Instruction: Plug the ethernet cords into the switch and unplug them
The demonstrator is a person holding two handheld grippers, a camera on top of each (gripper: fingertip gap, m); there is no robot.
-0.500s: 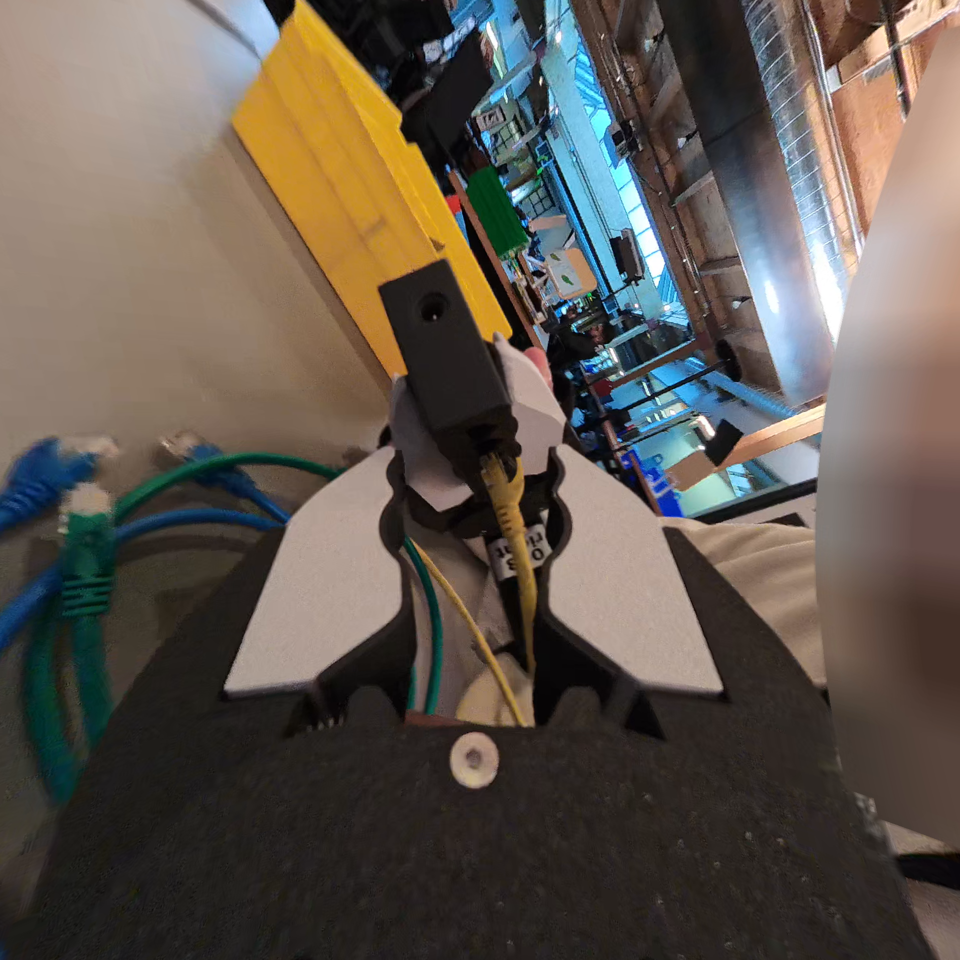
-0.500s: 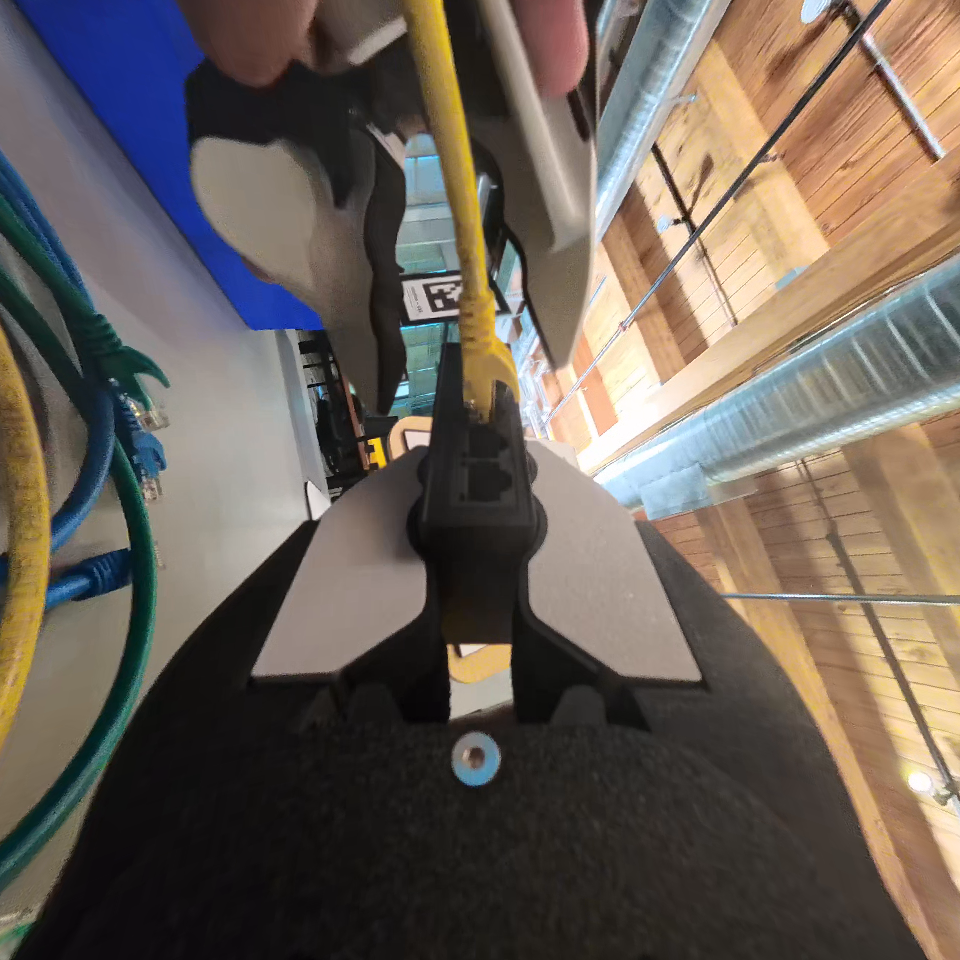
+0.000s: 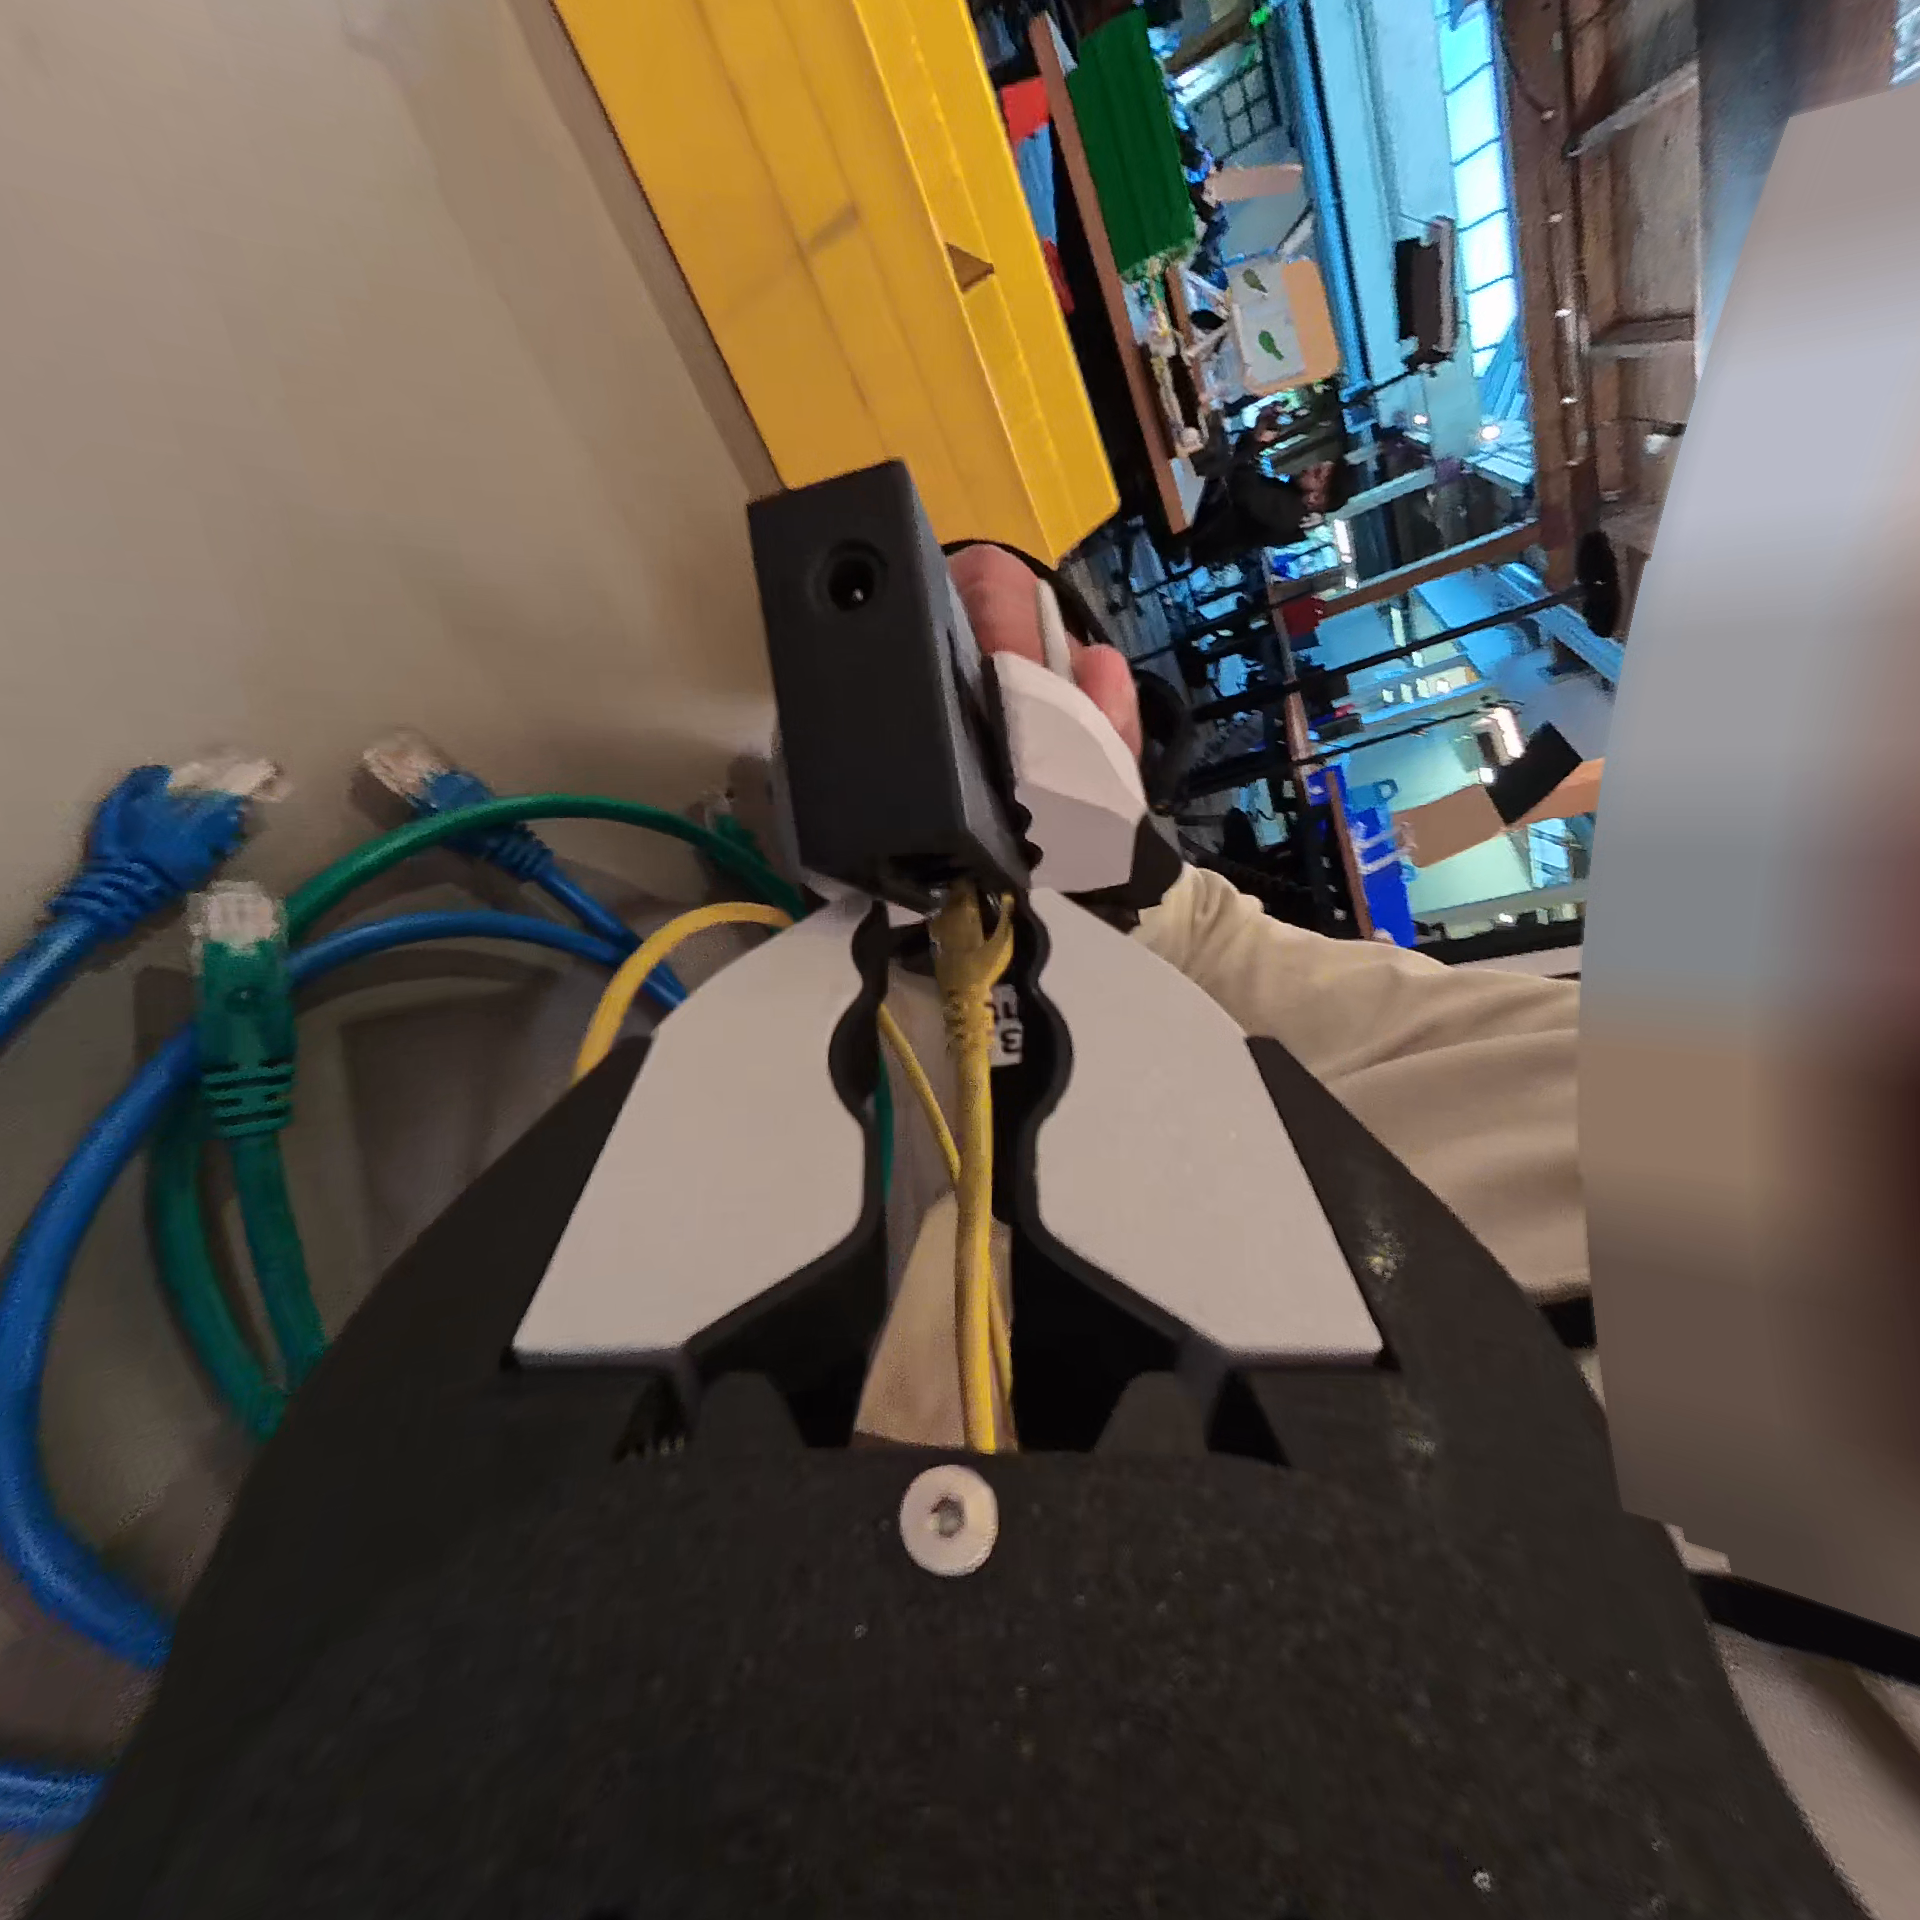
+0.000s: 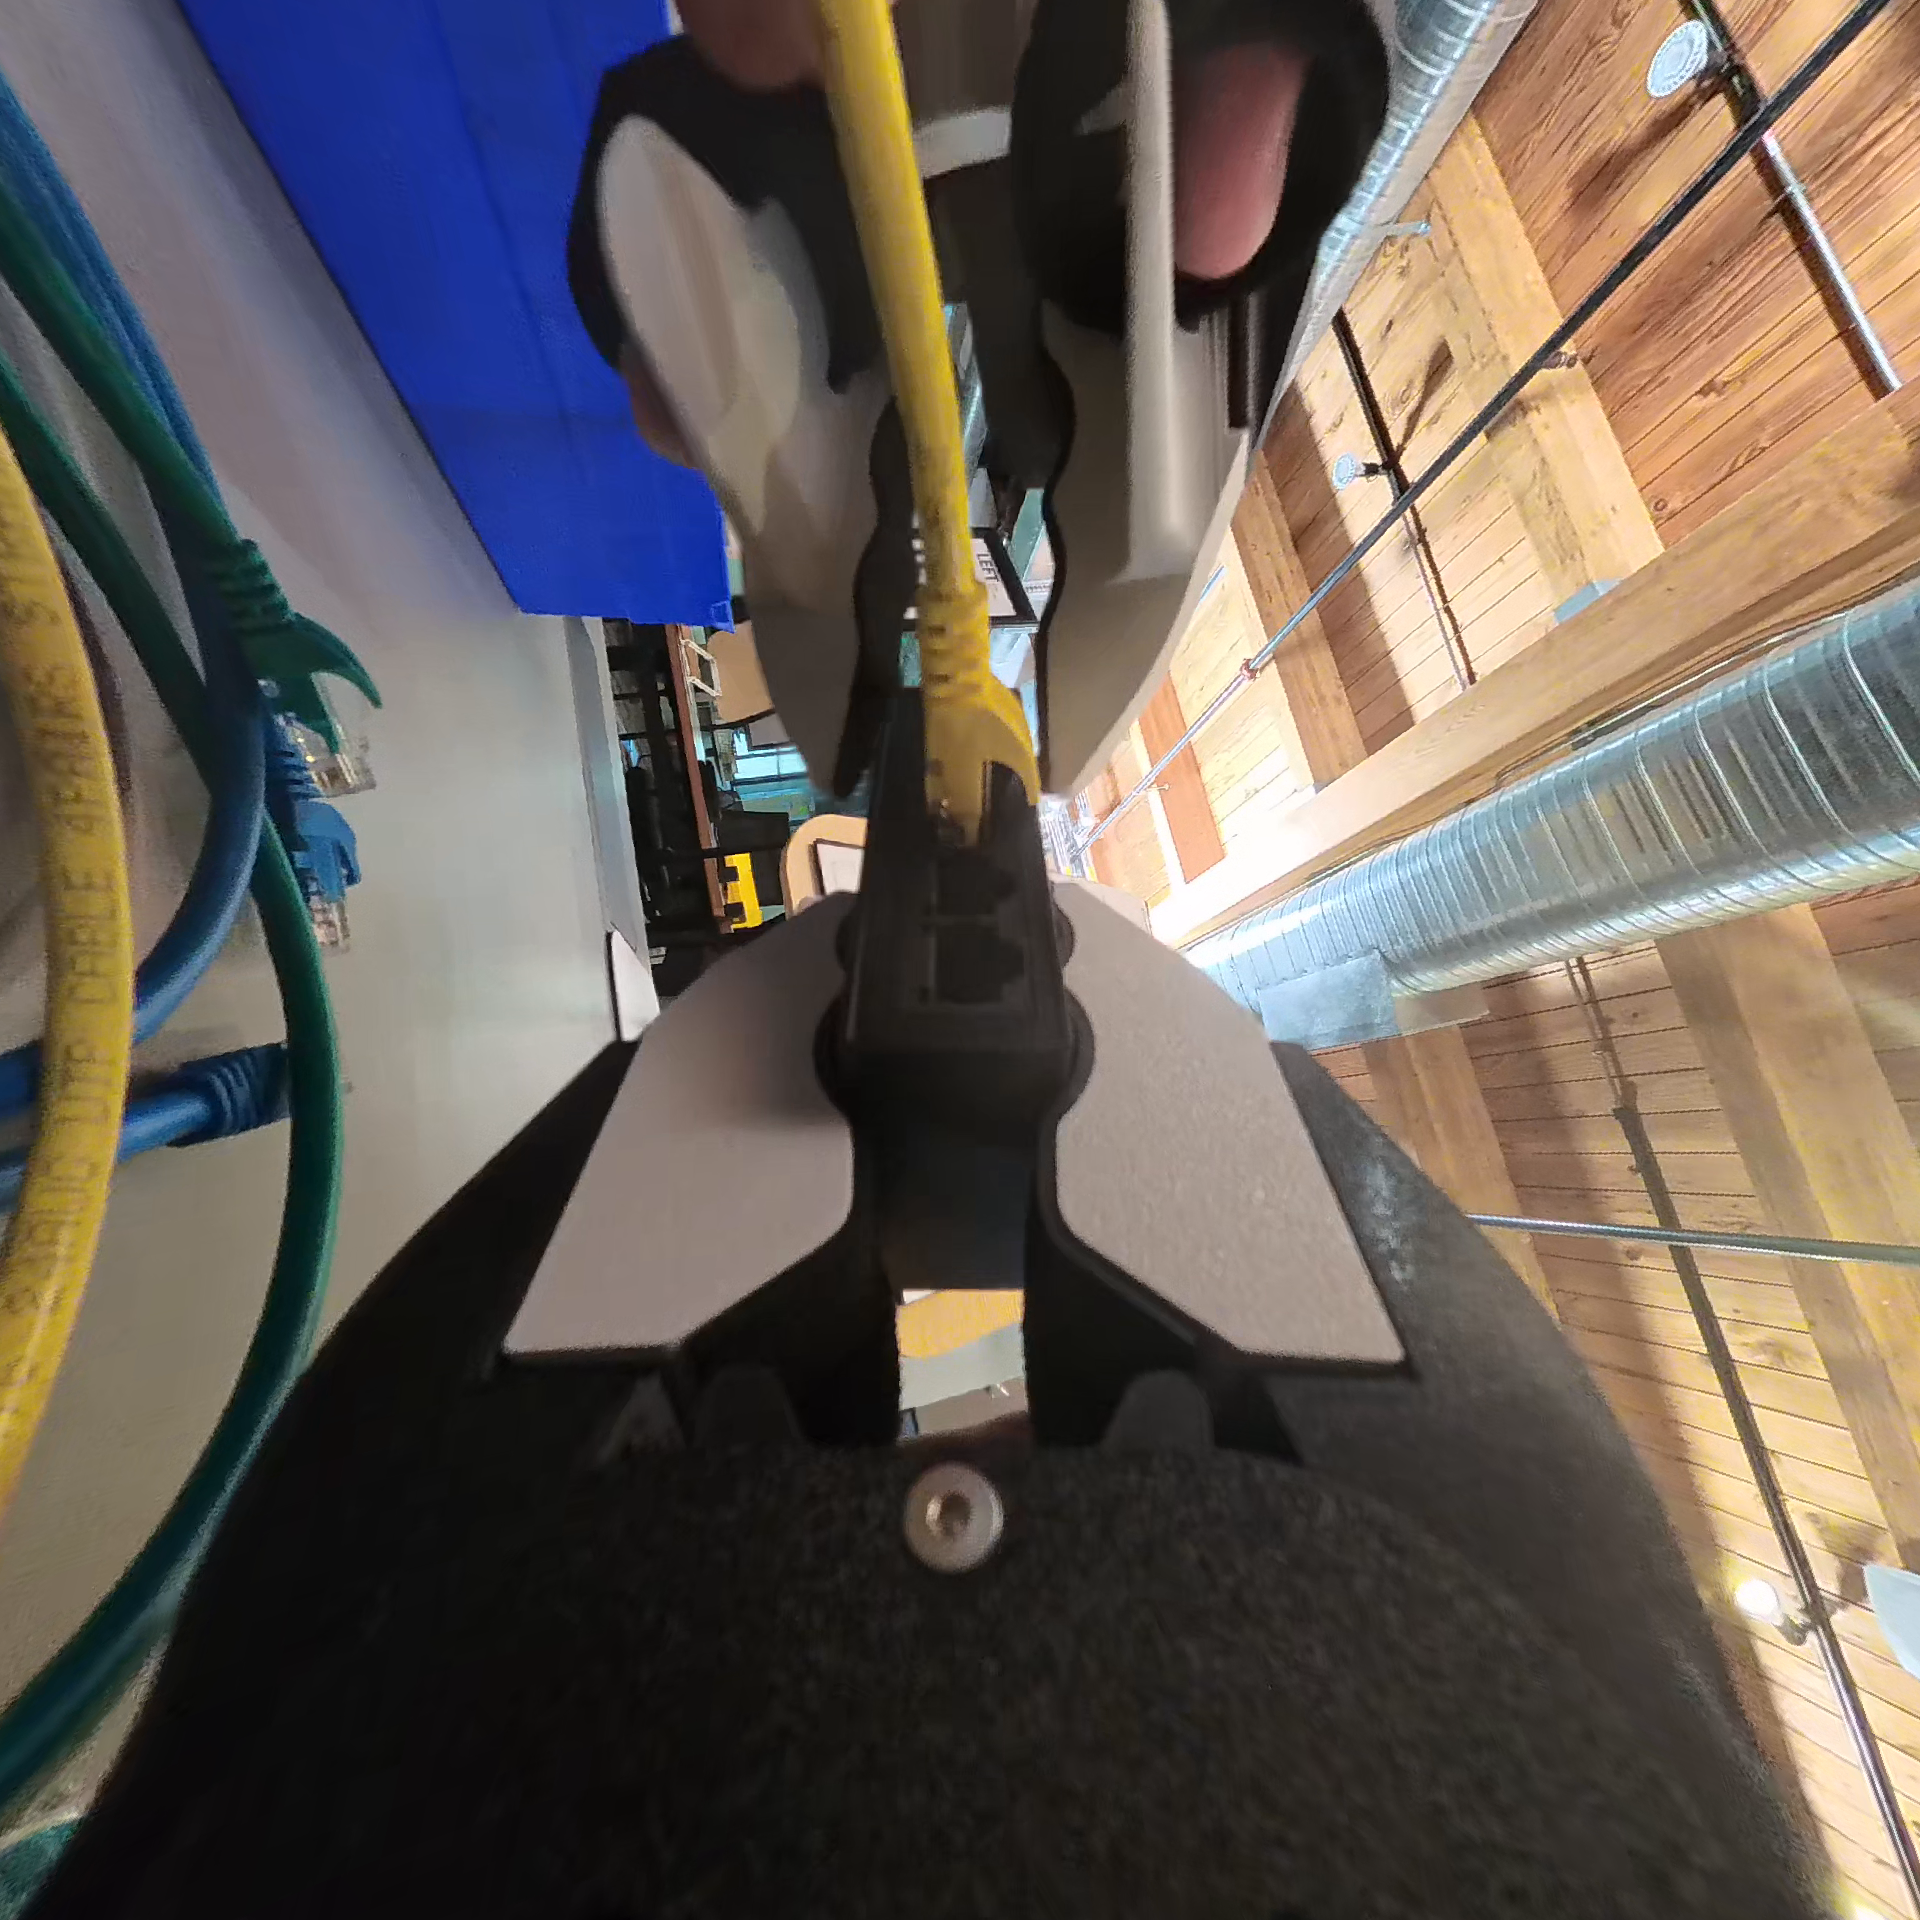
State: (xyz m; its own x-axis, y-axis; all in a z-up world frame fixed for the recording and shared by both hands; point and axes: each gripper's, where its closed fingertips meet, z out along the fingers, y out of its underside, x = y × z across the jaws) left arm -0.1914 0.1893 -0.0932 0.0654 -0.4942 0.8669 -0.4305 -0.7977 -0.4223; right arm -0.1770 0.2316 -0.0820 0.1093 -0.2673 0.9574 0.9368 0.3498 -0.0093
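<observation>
A pale beige tabletop [image 3: 312, 416] is seen behind the black switch [image 4: 951, 997], which serves as the landmark here. Beyond the switch, a workshop room is glimpsed: timber ceiling planks [image 4: 1662, 364], a ribbed silver duct [image 4: 1662, 831], bright windows and shelving. A yellow bin [image 3: 862, 239] is set on the table past the switch in the left wrist view; a blue bin [image 4: 468, 291] is seen past it in the right wrist view.

Loose blue cords [image 3: 135, 862] and green cords [image 3: 244, 997] are spread on the table to the left of the switch, their plugs free.

The switch is clamped by the right gripper [image 4: 951, 1039], its fingers pressed against the switch's two sides, ports facing the camera. The yellow cord [image 4: 914, 364] is pinched just behind its plug by the left gripper [image 3: 951, 997], jaws closed on it, and the plug [image 4: 966, 727] is held at the port farthest from the right gripper; whether it is fully seated cannot be told.

Print is noted along the yellow cord's jacket, and a small black-and-white label is fixed on the left gripper near the switch.
</observation>
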